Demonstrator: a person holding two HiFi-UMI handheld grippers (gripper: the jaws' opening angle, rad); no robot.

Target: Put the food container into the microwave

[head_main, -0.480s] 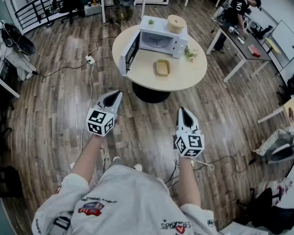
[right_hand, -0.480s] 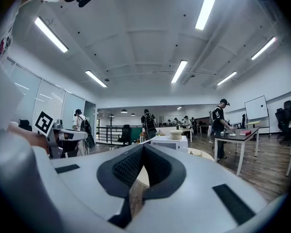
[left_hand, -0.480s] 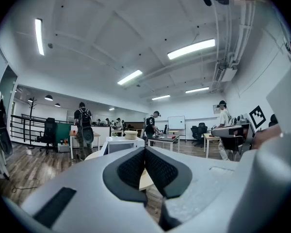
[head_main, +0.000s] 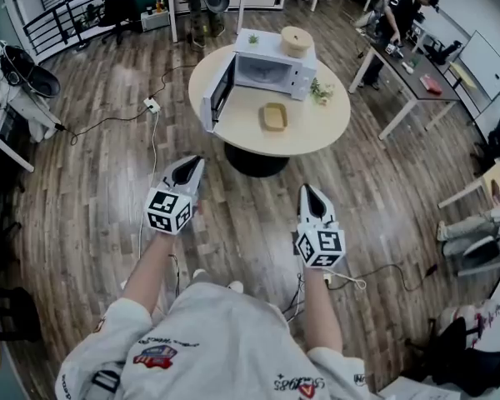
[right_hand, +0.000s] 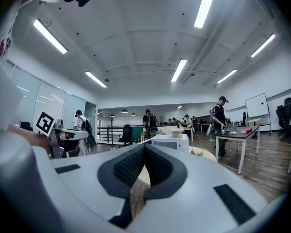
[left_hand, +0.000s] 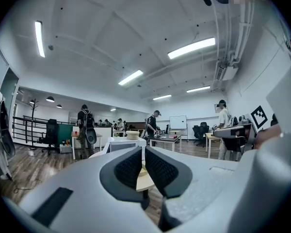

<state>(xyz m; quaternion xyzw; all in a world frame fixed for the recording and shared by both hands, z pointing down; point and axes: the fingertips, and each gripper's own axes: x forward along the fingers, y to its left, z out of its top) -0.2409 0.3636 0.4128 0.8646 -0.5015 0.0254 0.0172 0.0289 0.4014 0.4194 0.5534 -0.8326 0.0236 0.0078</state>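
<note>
Container (head_main: 274, 117) on table (head_main: 327, 133), just before the open microwave (head_main: 271, 69); not yet reached.
Left gripper (head_main: 189, 167) and right gripper (head_main: 312, 197) are held clenched on nothing, well apart from it. A shallow tan tray with rounded corners is seen; it is judged light, stiff and thin-walled, best pinched across one rim wall.

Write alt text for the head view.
A tan rectangular food container sits on a round beige table before a white microwave, door open. The person's left gripper and right gripper hang over wood floor, short of it.
</note>
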